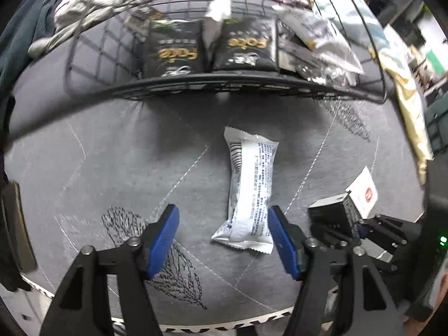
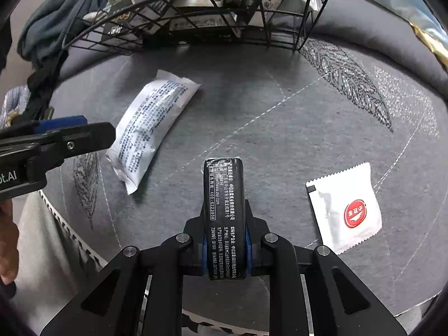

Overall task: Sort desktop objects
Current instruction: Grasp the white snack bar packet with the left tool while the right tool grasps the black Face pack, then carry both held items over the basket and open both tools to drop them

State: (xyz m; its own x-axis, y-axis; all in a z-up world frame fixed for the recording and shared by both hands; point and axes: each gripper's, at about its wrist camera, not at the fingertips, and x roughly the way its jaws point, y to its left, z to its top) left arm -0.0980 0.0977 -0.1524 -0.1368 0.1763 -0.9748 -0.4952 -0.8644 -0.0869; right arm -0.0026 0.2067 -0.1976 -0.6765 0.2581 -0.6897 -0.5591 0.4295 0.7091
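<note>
**Black pack clamped, white bar still on the cloth**

Taking the black wire basket [image 2: 196, 14] at the far edge of the grey stitched cloth [image 2: 280, 128] as the landmark, the risks run left to right. The long white printed snack wrapper [image 1: 249, 190] lies flat on the cloth in front of the basket. The left gripper [image 1: 224, 240] stands with its blue pads apart, and its right pad looks to be just beside or touching the wrapper's edge. Closing from here would likely pinch only that edge, and the slick film could slide or fold away.

The right gripper [image 2: 225, 249] is clamped on the narrow black printed pack [image 2: 224, 210], gripping its lower half. The free upper half may sag or pivot on the way to the basket, or catch the rim.

Furthest right, the small white sachet with a red seal [image 2: 347, 210] lies untouched on the cloth.
</note>
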